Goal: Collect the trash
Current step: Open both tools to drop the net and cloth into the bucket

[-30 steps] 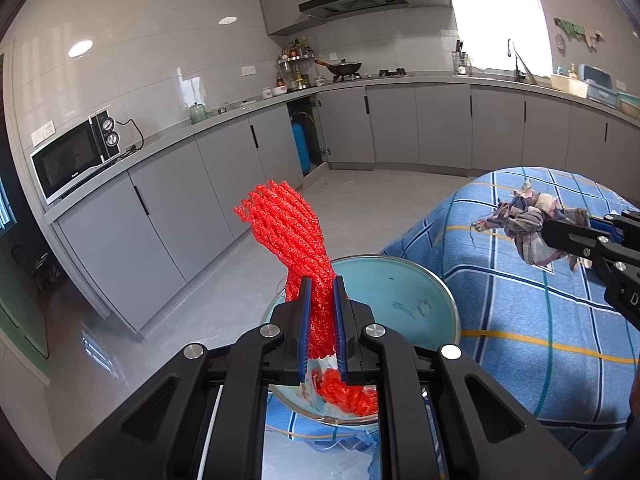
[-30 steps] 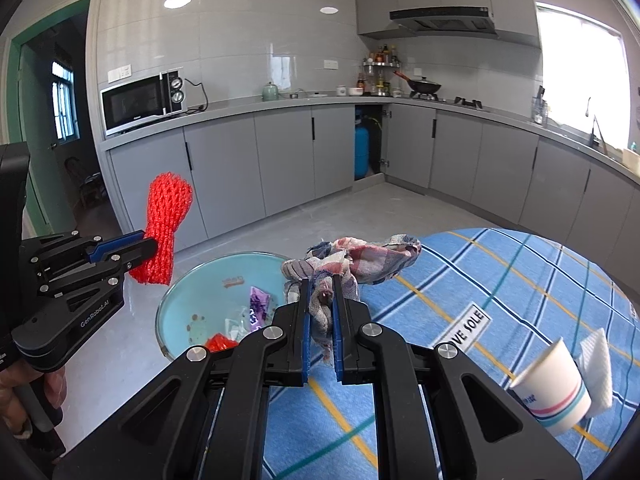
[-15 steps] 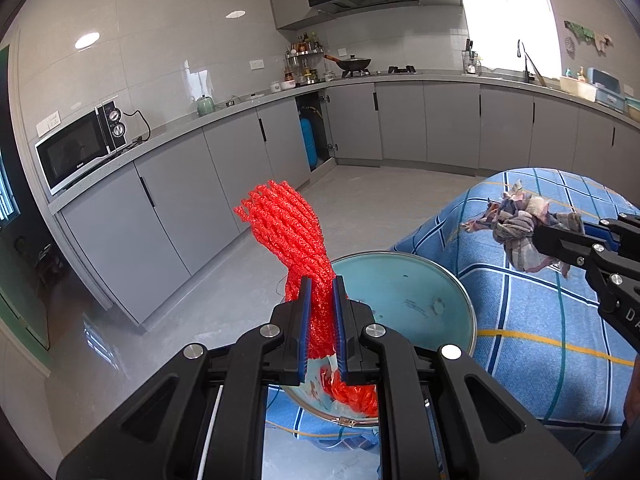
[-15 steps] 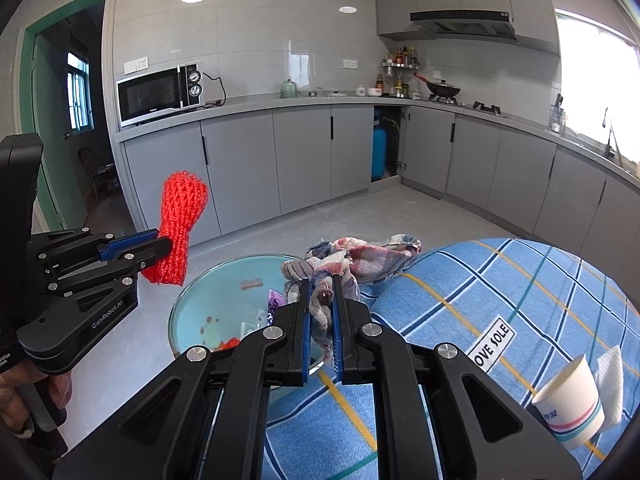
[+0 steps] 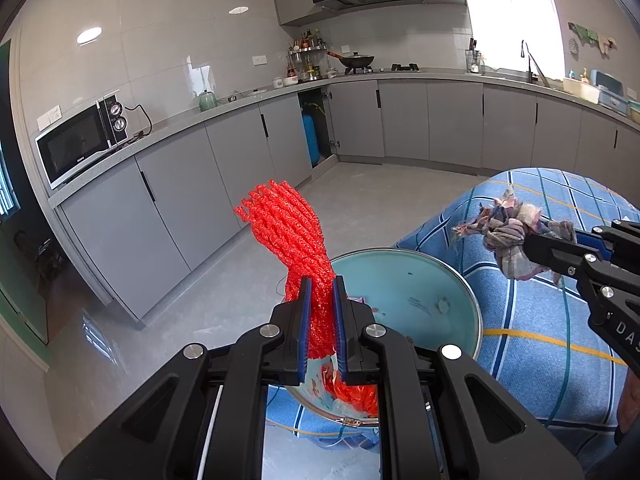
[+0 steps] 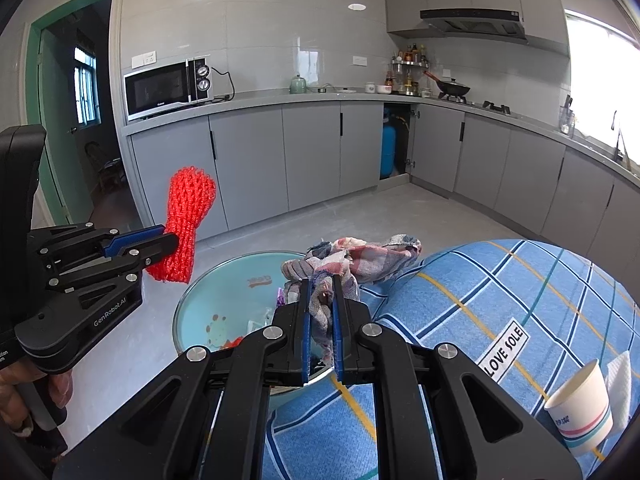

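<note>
Above the light-blue basin (image 6: 224, 300), 2 grippers are each carrying 1 piece of trash. Left gripper (image 5: 320, 320): tongs pinching a bunched red mesh net (image 5: 292, 236), which is standing up from the jaws over the basin's near rim. Right gripper (image 6: 319, 328): tongs pinching a crumpled plaid rag (image 6: 360, 256), which is hanging between the basin and the table edge.

Progress, as judged: the basin is already holding several scraps (wrappers, red bits), so collecting is well under way; both held items are waiting to be released into it. Remaining on the table: 1 paper cup (image 6: 582, 410), lying tilted, and 1 white tissue (image 6: 620, 376) just beside it.

Surface: a table wearing a blue checked cloth (image 6: 500, 288) with a "LOVE SOLE" label.

Room: a kitchen with grey cabinets running along 2 walls, a microwave (image 6: 168, 90) on the counter, a wok on the hob under an extractor hood, a blue cylinder in an open cupboard, and a pale tiled floor.
</note>
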Demonstrator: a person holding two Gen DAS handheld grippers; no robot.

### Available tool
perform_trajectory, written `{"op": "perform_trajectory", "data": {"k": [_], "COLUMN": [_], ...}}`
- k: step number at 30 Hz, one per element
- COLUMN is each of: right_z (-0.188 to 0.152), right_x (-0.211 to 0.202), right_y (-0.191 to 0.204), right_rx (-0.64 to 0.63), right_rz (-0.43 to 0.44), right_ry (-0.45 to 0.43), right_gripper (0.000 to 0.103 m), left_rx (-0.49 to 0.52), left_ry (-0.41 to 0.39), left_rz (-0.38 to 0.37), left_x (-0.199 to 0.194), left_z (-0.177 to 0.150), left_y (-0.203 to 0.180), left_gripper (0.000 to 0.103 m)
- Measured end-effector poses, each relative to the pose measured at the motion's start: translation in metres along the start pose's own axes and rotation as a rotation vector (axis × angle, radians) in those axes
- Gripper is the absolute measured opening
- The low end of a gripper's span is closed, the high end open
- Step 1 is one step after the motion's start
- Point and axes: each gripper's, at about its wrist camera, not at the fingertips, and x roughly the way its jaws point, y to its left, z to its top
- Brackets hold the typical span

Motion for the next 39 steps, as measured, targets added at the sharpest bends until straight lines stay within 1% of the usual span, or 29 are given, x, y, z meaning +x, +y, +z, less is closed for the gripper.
{"op": "perform_trajectory", "data": {"k": [5, 6, 7, 8, 9, 10, 11, 17, 19, 21, 22, 25, 26, 29, 34, 36, 39], "right_z": [0.0, 0.0, -0.001, -0.002, -0.002, -0.002, -0.004, -0.011, -0.014, -0.016, -0.017, -0.018, -0.019, -0.022, -0.025, -0.026, -0.026], "right_x": [0.006, 0.008, 0.009, 0.01, 0.012, 0.013, 0.015, 0.017, 0.016, 0.013, 0.012, 0.008, 0.006, -0.001, -0.015, -0.019, -0.028], "right_y": [0.001, 0.001, 0.001, 0.001, -0.001, -0.002, -0.003, -0.011, -0.012, -0.015, -0.016, -0.019, -0.02, -0.025, -0.034, -0.037, -0.045], "right_rx": [-0.008, -0.01, -0.013, -0.016, -0.017, -0.013, -0.008, 0.005, 0.006, 0.012, 0.015, 0.018, 0.021, 0.031, 0.05, 0.056, 0.074], "right_rz": [0.008, 0.015, 0.013, 0.009, 0.009, 0.014, 0.011, -0.021, -0.029, -0.038, -0.04, -0.048, -0.051, -0.058, -0.076, -0.083, -0.1], "right_ry": [0.006, 0.004, -0.012, -0.021, -0.024, -0.023, -0.022, -0.004, -0.001, 0.0, 0.001, 0.0, -0.001, -0.003, -0.016, -0.021, -0.03], "right_gripper": [0.011, 0.011, 0.018, 0.032, 0.04, 0.048, 0.048, 0.048, 0.048, 0.049, 0.049, 0.049, 0.049, 0.051, 0.053, 0.054, 0.055], "left_rx": [0.0, 0.002, 0.0, -0.004, -0.007, -0.014, -0.016, -0.022, -0.021, -0.018, -0.017, -0.016, -0.014, -0.007, 0.011, 0.02, 0.035], "left_ry": [0.005, 0.007, 0.01, 0.01, 0.011, 0.008, 0.004, 0.021, 0.023, 0.018, 0.015, 0.014, 0.012, 0.009, 0.005, 0.003, -0.004], "left_rz": [-0.005, -0.004, -0.003, 0.001, 0.007, 0.022, 0.028, 0.032, 0.032, 0.037, 0.039, 0.037, 0.04, 0.036, 0.035, 0.032, 0.029], "left_x": [0.002, 0.003, 0.004, 0.004, 0.004, 0.005, 0.005, 0.009, 0.009, 0.008, 0.007, 0.006, 0.005, 0.003, 0.0, -0.001, -0.004], "left_z": [0.0, -0.001, -0.001, -0.002, -0.002, -0.003, -0.004, -0.006, -0.007, -0.007, -0.007, -0.006, -0.006, -0.006, -0.005, -0.005, -0.004], "left_y": [-0.003, -0.003, -0.002, -0.002, 0.0, 0.001, 0.001, 0.002, 0.001, -0.001, -0.001, -0.003, -0.004, -0.006, -0.016, -0.02, -0.028], "left_gripper": [0.014, 0.017, 0.02, 0.031, 0.05, 0.058, 0.06, 0.061, 0.065, 0.072, 0.073, 0.075, 0.077, 0.079, 0.081, 0.084, 0.086]}}
